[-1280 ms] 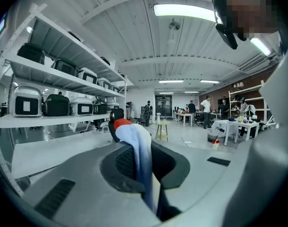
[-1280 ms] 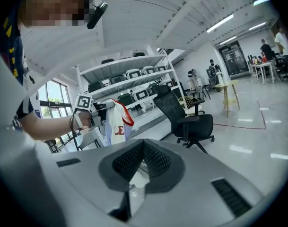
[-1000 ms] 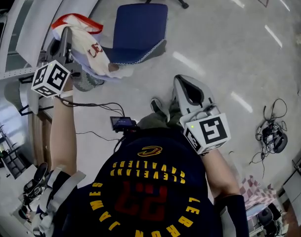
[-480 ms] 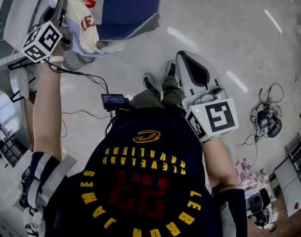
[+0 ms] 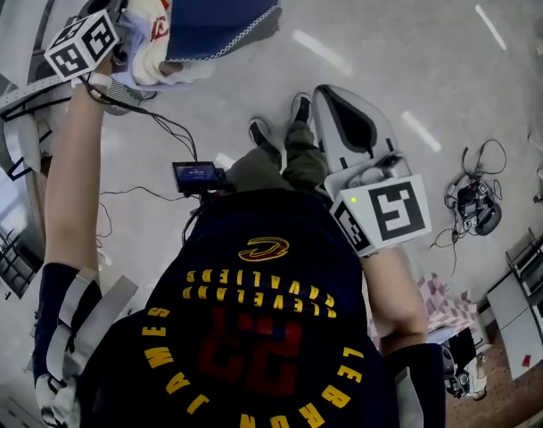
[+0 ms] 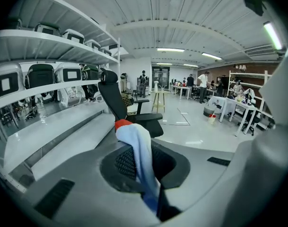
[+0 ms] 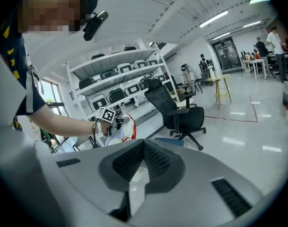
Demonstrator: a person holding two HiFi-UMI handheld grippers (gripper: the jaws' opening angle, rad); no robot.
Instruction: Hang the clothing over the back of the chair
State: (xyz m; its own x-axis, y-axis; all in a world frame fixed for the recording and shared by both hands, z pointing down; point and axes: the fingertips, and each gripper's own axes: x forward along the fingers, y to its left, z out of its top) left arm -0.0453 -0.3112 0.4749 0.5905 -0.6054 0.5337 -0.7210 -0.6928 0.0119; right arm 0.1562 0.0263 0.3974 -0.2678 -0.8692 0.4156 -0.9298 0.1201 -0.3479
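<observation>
The left gripper [image 5: 118, 3] is clamped on the white-and-red jersey [image 5: 152, 23], which hangs bunched against the left edge of the blue chair [image 5: 222, 7]. The right gripper [image 5: 335, 105] has its jaws together on nothing, above the person's shoes [image 5: 300, 110]. Shelving [image 6: 49, 46] crowds the left side. A black office chair [image 7: 179, 110] stands beyond. A cabled screen [image 5: 195, 175] lies underfoot, and bare floor [image 5: 414, 52] opens rightward.

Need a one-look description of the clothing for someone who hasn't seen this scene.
In the head view, find the blue chair at the top; just left of it is the left gripper with its black-and-white marker cube. The clothing is the bunched white fabric with red trim pinched in that gripper, the only white-and-red thing there.
</observation>
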